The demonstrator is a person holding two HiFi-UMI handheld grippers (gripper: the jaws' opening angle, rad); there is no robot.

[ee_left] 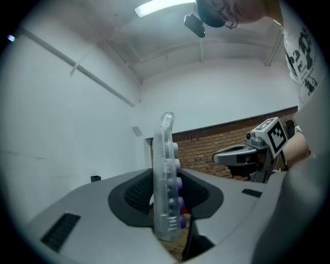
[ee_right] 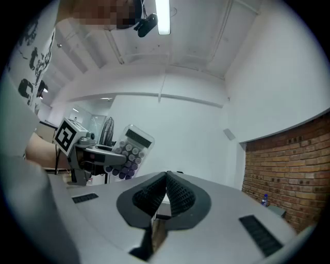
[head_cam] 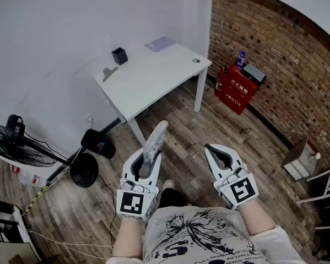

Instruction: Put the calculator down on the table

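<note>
A clear plastic calculator with purple and grey keys stands edge-up between the pads of my left gripper, which is shut on its lower part. In the left gripper view the calculator rises out of the left gripper, keys facing right. My right gripper is held beside it at the same height, shut with nothing in it; its pads meet in the right gripper view. That view also shows the calculator from its key side. The white table stands farther ahead, apart from both grippers.
On the table are a black cup, a grey clip-like item, a purple sheet and a small round object. A red box stands by the brick wall, a floor fan at left.
</note>
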